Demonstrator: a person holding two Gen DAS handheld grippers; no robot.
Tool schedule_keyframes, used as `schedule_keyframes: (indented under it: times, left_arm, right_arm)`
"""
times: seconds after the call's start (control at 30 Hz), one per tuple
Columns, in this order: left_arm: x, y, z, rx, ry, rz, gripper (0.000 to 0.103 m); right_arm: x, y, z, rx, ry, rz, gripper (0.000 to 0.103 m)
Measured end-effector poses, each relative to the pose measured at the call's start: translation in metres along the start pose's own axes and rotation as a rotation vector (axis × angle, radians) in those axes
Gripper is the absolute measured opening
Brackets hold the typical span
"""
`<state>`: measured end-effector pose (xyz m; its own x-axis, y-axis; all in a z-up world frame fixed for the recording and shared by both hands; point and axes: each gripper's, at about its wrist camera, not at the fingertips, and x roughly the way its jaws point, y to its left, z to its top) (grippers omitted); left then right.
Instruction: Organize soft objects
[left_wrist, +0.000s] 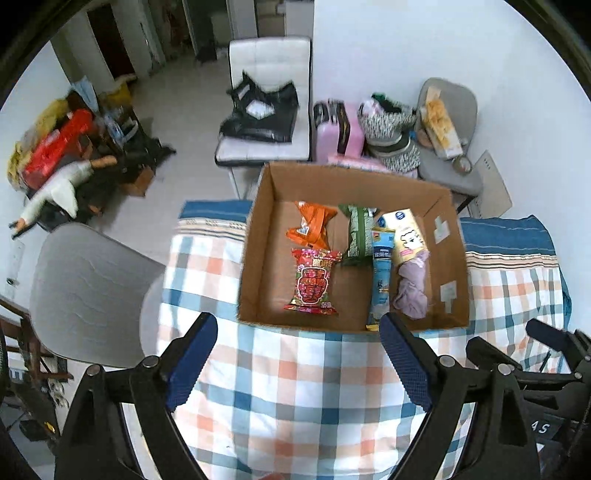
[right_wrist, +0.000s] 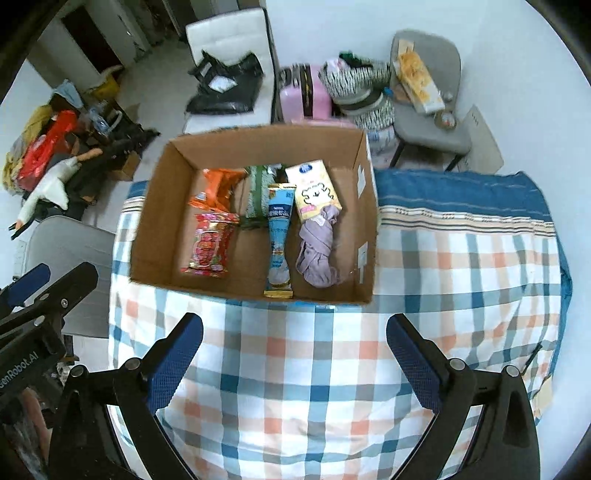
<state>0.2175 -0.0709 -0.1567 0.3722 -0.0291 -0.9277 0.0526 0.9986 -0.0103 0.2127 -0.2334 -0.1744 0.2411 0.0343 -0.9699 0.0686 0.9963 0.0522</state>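
The soft objects are found gathered inside the cardboard box (left_wrist: 255, 236), which is set on the checked cloth (left_wrist: 295, 387) over the counter, directly ahead of both tongs. The red packet (left_wrist: 314, 282), orange packet (left_wrist: 312, 227), green packet (left_wrist: 356, 232), blue tube pack (left_wrist: 380, 280), yellow card pack (left_wrist: 406, 236) and purple cloth (left_wrist: 412, 291) are laid with their long axes running away from the tongs. The purple cloth, at the box's right, is judged nearer the right tongs (right_wrist: 295, 354); the red packet lies nearer the left tongs (left_wrist: 299, 358). Both tongs are held level short of the box's near wall, pointed forward, their jaws spread wide with nothing between them.
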Motion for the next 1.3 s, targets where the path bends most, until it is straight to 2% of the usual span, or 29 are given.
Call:
schedule_keyframes:
  times: [0.17, 0.43, 0.77, 1.0, 1.3]
  left_arm:
    - [-0.054, 0.002, -0.029, -0.013, -0.079, 0.0, 0.09]
    - [-0.13, 0.002, -0.056, -0.023, -0.19, -0.006, 0.09]
    - [-0.201, -0.006, -0.083, -0.008, -0.299, -0.015, 0.09]
    - [-0.222, -0.008, -0.095, -0.015, -0.335, -0.009, 0.09]
    - [-0.229, -0.01, -0.101, -0.015, -0.345, -0.002, 0.09]
  right_arm:
    - [-0.061, 0.0, -0.035, -0.017, -0.096, 0.033, 0.101]
    - [-0.149, -0.007, -0.076, -0.028, -0.241, 0.06, 0.101]
    - [-0.224, -0.005, -0.109, -0.061, -0.346, 0.074, 0.101]
    - [-0.258, -0.011, -0.125, -0.058, -0.404, 0.066, 0.101]
    - [-0.271, -0.015, -0.128, -0.057, -0.425, 0.055, 0.101]
